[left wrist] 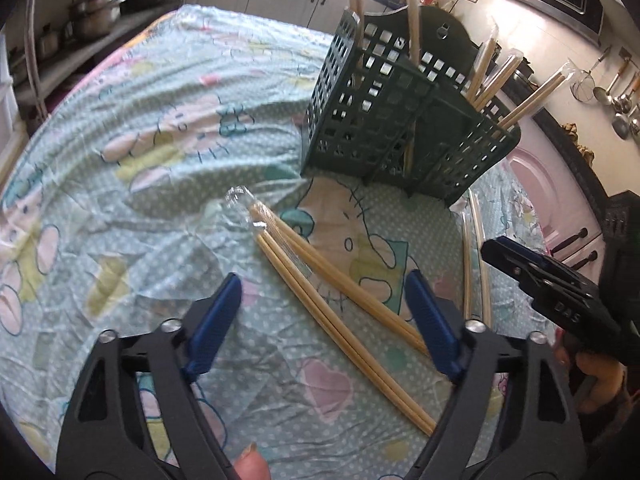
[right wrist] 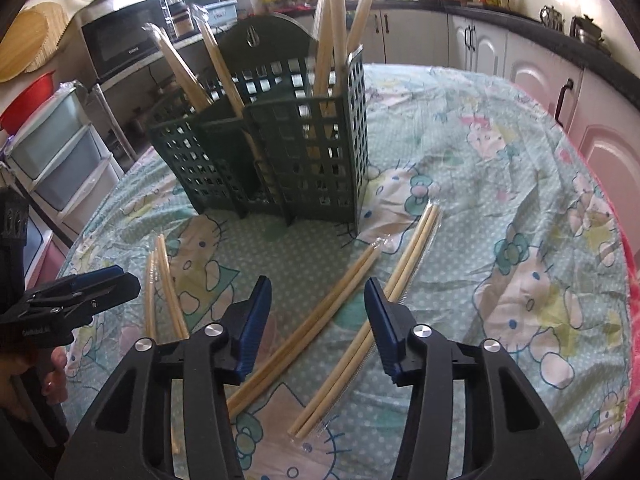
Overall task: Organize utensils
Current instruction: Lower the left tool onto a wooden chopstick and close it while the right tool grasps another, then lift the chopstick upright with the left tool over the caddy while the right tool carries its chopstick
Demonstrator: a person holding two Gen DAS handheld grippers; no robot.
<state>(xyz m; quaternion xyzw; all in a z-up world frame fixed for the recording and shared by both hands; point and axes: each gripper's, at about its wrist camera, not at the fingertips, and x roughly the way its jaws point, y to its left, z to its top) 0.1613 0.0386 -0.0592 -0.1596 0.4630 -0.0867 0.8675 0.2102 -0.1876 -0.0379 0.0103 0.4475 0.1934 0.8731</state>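
A dark green lattice utensil holder (left wrist: 404, 136) (right wrist: 280, 152) stands on the table with several wrapped chopstick pairs upright in it. Two wrapped pairs (left wrist: 320, 276) lie crossing on the cloth between my left gripper's fingers. My left gripper (left wrist: 324, 312) is open and empty above them. My right gripper (right wrist: 316, 320) is open and empty above one wrapped pair (right wrist: 312, 320), with another pair (right wrist: 384, 304) just right of it. A third pair (right wrist: 164, 292) lies to the left. The other gripper shows at the right edge of the left wrist view (left wrist: 548, 280) and the left edge of the right wrist view (right wrist: 76, 296).
A patterned light-blue cloth (left wrist: 132, 160) (right wrist: 500, 184) covers the round table. Another pair (left wrist: 476, 256) lies near the table's right edge in the left wrist view. Kitchen cabinets (right wrist: 520, 64), a counter with pots (left wrist: 96, 12), drawers (right wrist: 60, 152) and hanging utensils (left wrist: 612, 92) surround it.
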